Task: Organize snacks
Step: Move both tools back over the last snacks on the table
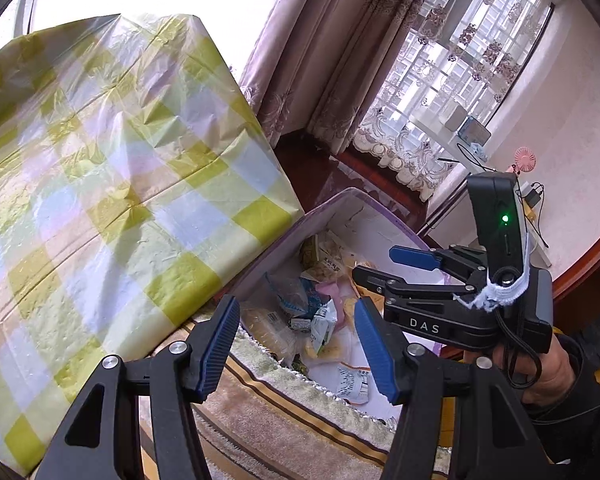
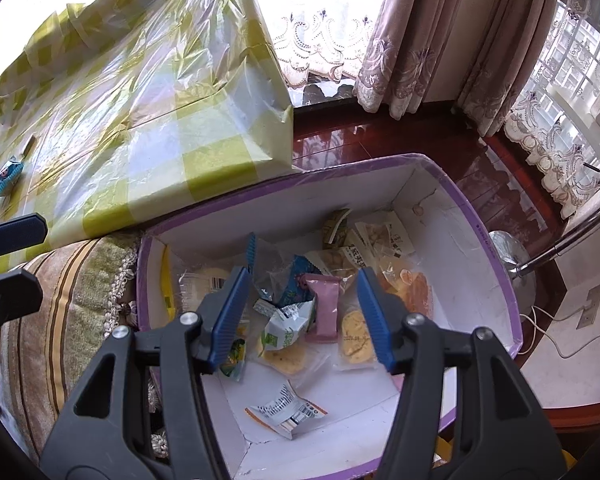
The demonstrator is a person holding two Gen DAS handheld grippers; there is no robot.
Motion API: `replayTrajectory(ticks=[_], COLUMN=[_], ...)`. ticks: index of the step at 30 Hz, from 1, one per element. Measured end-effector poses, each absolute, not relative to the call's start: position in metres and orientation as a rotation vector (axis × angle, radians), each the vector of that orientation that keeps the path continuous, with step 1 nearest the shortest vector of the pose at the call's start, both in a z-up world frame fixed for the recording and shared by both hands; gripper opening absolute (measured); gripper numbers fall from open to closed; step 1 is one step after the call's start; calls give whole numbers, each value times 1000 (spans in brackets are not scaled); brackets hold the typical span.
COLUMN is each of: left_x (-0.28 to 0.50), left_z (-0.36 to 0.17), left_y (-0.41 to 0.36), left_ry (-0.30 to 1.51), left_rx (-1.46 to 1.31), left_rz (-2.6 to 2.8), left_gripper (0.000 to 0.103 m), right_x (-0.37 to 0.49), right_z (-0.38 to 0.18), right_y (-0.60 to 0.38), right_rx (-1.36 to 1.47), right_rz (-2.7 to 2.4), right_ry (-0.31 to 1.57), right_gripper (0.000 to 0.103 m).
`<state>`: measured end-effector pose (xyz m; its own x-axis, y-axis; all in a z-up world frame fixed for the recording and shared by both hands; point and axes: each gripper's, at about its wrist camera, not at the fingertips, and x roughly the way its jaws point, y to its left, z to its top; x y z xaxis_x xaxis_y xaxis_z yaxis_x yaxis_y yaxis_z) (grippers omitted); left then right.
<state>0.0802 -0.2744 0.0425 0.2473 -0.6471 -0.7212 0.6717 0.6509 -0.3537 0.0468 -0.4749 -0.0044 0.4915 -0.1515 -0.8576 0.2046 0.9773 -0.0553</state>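
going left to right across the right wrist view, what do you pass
blue snack packet on the checked tablecloth → striped cushion → purple-rimmed box of snacks → pink packet inside it → white cable on the floor

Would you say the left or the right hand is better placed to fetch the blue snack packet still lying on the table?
Left, probably: the blue packet lies beside the left gripper, while the right gripper hangs open over the box.
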Motion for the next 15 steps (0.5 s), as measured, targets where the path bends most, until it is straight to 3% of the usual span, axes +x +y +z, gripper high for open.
replayTrajectory(ticks=[15], left_x=[126], left_z=[41], left_y=[-165], left_ry=[899], left_rx=[-174], left_rz=[-551], left_gripper=[61], right_x=[74], right_z=[8], right_y=[-417], right_rx=[43], right_rz=[-58], right_ry=[987], right_gripper=[60])
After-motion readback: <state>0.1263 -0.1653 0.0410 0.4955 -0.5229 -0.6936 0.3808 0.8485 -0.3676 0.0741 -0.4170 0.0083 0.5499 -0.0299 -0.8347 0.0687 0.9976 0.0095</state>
